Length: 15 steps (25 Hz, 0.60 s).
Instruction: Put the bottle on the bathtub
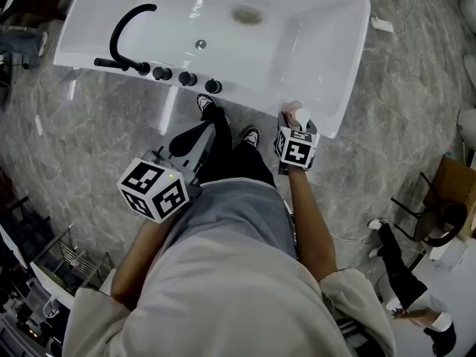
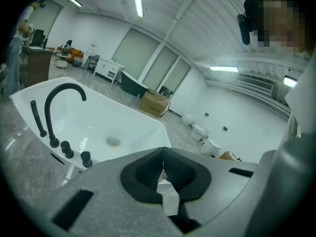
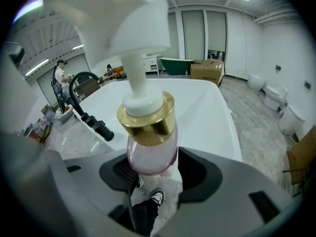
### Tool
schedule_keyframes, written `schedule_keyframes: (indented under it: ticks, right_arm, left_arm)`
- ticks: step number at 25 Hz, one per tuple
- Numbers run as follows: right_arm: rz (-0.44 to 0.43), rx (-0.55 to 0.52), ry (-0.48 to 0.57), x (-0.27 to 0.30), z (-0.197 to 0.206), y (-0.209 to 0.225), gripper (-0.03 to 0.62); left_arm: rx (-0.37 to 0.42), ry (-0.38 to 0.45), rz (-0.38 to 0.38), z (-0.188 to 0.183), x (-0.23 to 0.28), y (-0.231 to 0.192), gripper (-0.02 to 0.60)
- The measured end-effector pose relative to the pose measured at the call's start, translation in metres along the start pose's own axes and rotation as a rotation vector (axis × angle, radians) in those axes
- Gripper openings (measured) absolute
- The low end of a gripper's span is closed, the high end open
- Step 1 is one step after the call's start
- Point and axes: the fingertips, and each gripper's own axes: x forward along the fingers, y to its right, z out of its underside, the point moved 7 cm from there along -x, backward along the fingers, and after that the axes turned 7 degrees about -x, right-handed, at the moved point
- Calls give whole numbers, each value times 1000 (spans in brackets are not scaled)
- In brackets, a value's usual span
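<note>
My right gripper point(image 3: 152, 177) is shut on a pink pump bottle point(image 3: 149, 149) with a gold collar and a white pump head. In the head view the bottle point(image 1: 292, 113) is at the near right rim of the white bathtub point(image 1: 320, 43), just ahead of the right gripper point(image 1: 296, 129); whether it rests on the rim I cannot tell. The bathtub point(image 3: 202, 115) spreads out behind the bottle. My left gripper point(image 1: 195, 153) hangs lower left, away from the tub, its jaws shut with nothing between them point(image 2: 163, 171).
A black arched faucet point(image 1: 125, 30) with several knobs point(image 1: 186, 78) stands on the tub's near left rim. My shoes point(image 1: 251, 135) stand on the grey marble floor. Another person point(image 1: 405, 281) is at the lower right. A cardboard box point(image 2: 154, 104) and toilets point(image 2: 200, 131) lie beyond.
</note>
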Motion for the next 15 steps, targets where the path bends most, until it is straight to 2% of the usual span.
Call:
schedule_keyframes:
  ticks: [15]
  right_arm:
    - [-52,10,48,-10,-7,0,218]
  left_arm:
    - [16,-1,14,5,1,11,5]
